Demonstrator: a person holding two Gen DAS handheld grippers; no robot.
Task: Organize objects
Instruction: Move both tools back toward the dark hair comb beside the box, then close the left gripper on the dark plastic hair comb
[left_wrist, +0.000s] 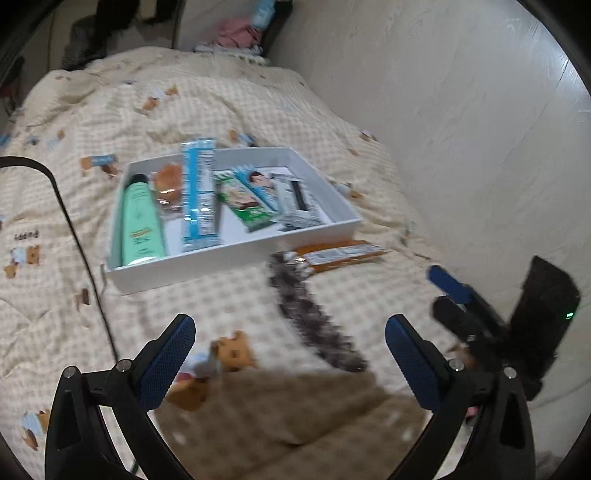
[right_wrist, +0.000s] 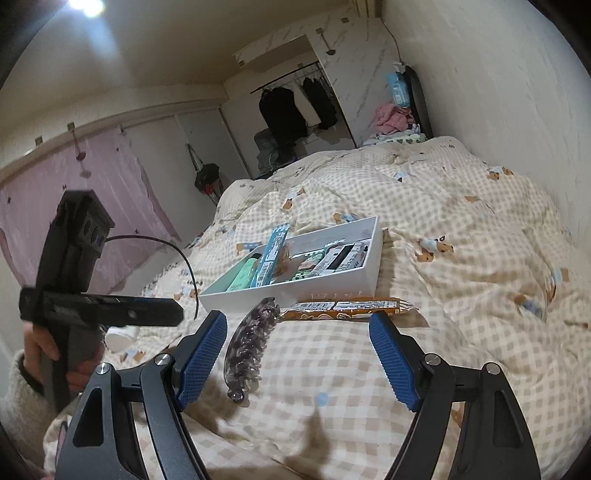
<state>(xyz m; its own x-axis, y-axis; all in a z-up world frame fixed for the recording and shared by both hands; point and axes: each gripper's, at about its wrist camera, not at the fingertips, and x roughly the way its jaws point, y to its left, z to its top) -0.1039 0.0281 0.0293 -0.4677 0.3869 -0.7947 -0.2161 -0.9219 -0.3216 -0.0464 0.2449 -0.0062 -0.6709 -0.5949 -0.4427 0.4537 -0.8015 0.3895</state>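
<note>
Long grey translucent plastic hair claw clip (right_wrist: 248, 345) lies on the checked bed quilt (right_wrist: 461, 229), at 6 o'clock of the white shallow cardboard tray (right_wrist: 371, 271), beside an orange snack bar wrapper (right_wrist: 351, 307). Looks light, rigid, slick and brittle-toothed; best pinched across its mid spine. Right gripper (right_wrist: 297, 354) and left gripper (left_wrist: 290, 363) both hover with fingers apart, empty.

Quilted cloth bedcover (right_wrist: 461, 229), matt, checked print. Smooth white tray (left_wrist: 229, 264), matt. Translucent glossy plastic hair claw (right_wrist: 245, 347), mottled grey. Glossy film wrapper on orange snack bar (right_wrist: 347, 307). Textured blue pads (right_wrist: 393, 360), black matt plastic frames.
</note>
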